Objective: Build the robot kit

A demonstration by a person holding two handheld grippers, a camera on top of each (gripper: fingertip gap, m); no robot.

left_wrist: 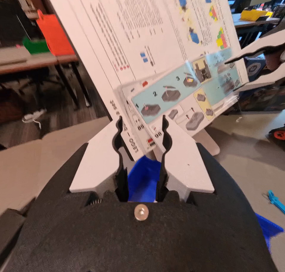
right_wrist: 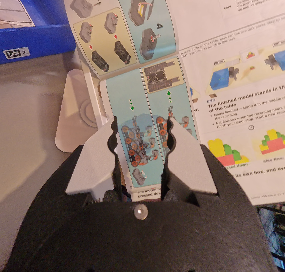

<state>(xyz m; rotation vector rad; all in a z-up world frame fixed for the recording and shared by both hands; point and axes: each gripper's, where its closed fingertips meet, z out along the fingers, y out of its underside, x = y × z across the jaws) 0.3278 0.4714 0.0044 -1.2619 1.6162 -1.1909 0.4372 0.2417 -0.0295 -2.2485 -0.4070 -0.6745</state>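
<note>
Seeing the booklet (right_wrist: 138,94) open on its stand (right_wrist: 72,117), propped against the big sheet (right_wrist: 231,33). My right gripper (right_wrist: 142,118) is spread wide over the lower page, pinching nothing, and my left gripper (left_wrist: 142,117) gapes too, at the booklet's bottom corner. The blue bin (right_wrist: 30,33) crowds the stand's left edge. Bare table (right_wrist: 23,110) lies in front of the bin, so there's room there.
</note>
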